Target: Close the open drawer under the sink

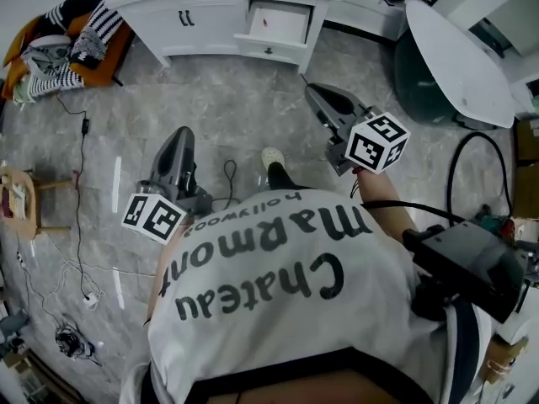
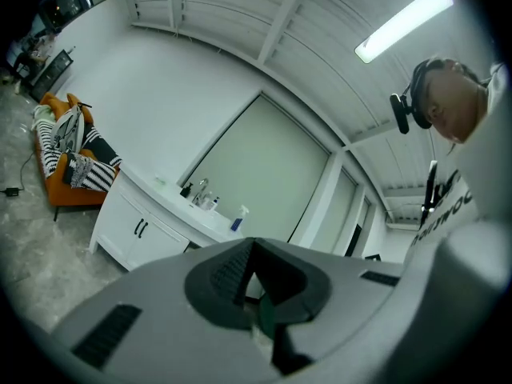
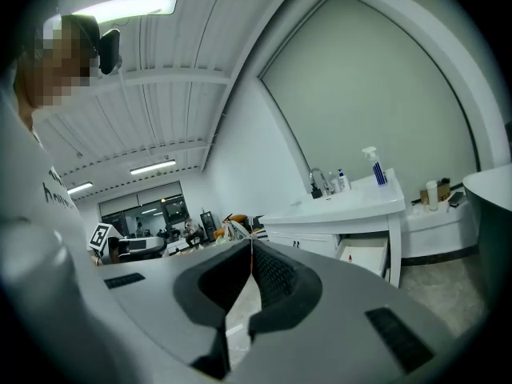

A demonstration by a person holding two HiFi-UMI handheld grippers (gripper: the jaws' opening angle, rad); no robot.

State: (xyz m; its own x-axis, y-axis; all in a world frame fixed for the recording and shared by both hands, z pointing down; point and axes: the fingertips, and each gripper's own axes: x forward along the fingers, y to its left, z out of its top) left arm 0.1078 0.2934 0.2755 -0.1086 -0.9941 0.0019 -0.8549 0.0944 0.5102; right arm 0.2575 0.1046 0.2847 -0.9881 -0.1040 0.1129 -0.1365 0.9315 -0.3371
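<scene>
White drawer (image 1: pixel 278 22) stands open in the cabinet (image 1: pixel 194 17), well ahead | right gripper (image 1: pixel 313 93) nearer, nearly in line, jaws pressed together, empty | left gripper (image 1: pixel 180 135) farther off, jaws together, empty | likely a straight push inward

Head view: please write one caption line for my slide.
A person, left tool and right tool both shut, faces the white sink cabinet with its drawer open.

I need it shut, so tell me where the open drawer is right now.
In the head view the open drawer juts from the right end of the white sink cabinet, top centre, ahead of the right gripper.
</scene>
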